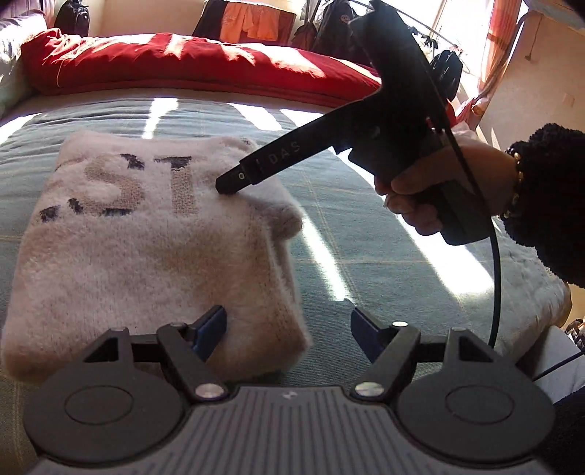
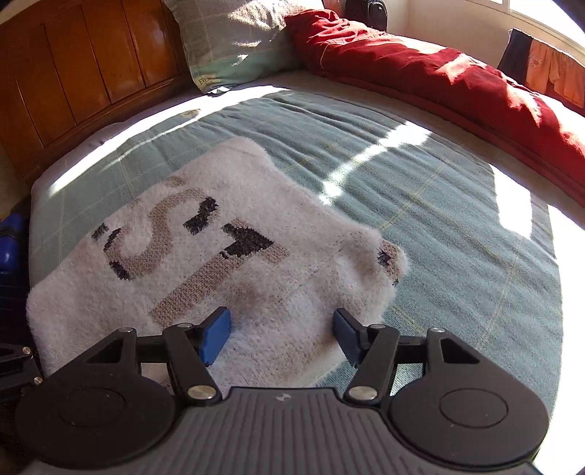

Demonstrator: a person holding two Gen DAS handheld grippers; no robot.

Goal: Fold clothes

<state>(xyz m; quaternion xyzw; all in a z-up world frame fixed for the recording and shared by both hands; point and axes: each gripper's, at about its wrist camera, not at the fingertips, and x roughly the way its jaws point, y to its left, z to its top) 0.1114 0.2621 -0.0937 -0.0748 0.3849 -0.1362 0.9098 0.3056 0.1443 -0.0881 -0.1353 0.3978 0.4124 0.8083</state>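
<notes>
A fuzzy white sweater (image 1: pixel 153 248) with tan and black letters lies folded into a rectangle on the green checked bedspread (image 1: pixel 365 234). My left gripper (image 1: pixel 289 329) is open just above the sweater's near right corner, with nothing between its blue pads (image 1: pixel 210 330). In the left wrist view my right gripper (image 1: pixel 230 182), held by a hand (image 1: pixel 438 193), angles down and its tip touches the sweater's top beside the letter T. The right wrist view shows that gripper (image 2: pixel 281 334) open over the sweater (image 2: pixel 219 255), its pads (image 2: pixel 215 336) spread on the fabric and pinching nothing.
A red duvet (image 2: pixel 438 73) is bunched along the far side of the bed. A checked pillow (image 2: pixel 234 40) leans on the wooden headboard (image 2: pixel 73 62). Backpacks (image 1: pixel 334 27) and an orange garment (image 1: pixel 252 20) hang beyond. The bed's edge (image 1: pixel 559 303) drops off at right.
</notes>
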